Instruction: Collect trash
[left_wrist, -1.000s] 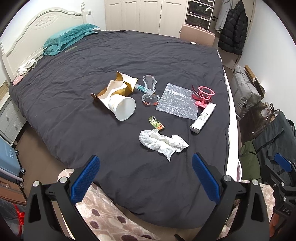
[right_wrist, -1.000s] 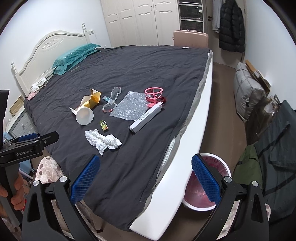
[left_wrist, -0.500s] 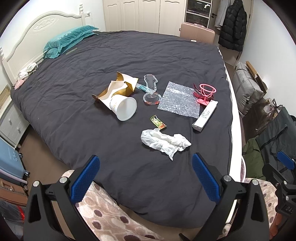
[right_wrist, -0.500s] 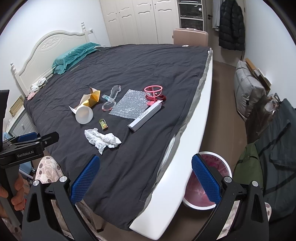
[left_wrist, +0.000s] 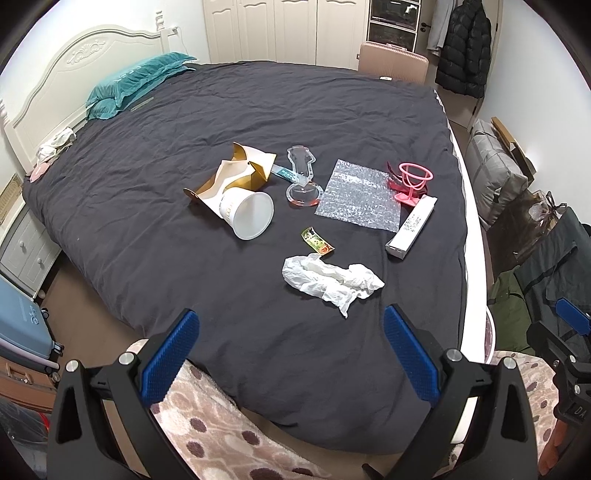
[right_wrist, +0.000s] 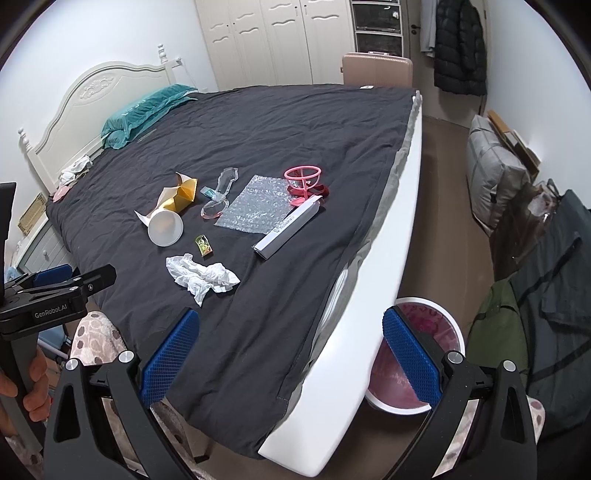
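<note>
Trash lies on the dark bedspread (left_wrist: 184, 258): a crumpled white tissue (left_wrist: 328, 280) (right_wrist: 201, 275), a small green wrapper (left_wrist: 317, 242) (right_wrist: 203, 244), a tipped white paper cup (left_wrist: 249, 216) (right_wrist: 165, 229), a torn gold box (left_wrist: 240, 173) (right_wrist: 181, 194), a bubble wrap sheet (left_wrist: 360, 195) (right_wrist: 255, 206) and a long white box (left_wrist: 412, 226) (right_wrist: 290, 226). My left gripper (left_wrist: 291, 354) is open and empty above the near bed edge, short of the tissue. My right gripper (right_wrist: 291, 354) is open and empty over the bed corner. A white bin with a pink liner (right_wrist: 424, 325) stands on the floor beside the bed.
A pink wire stand (left_wrist: 412, 181) and a clear plastic piece (left_wrist: 301, 177) also lie on the bed. Teal pillows (left_wrist: 136, 81) sit by the headboard. Bags (right_wrist: 495, 173) and dark clothes (right_wrist: 546, 295) crowd the floor on the right. A patterned stool (left_wrist: 229, 435) is below me.
Both views have shifted slightly forward toward the bed. The trash has not moved and both grippers stay open.
</note>
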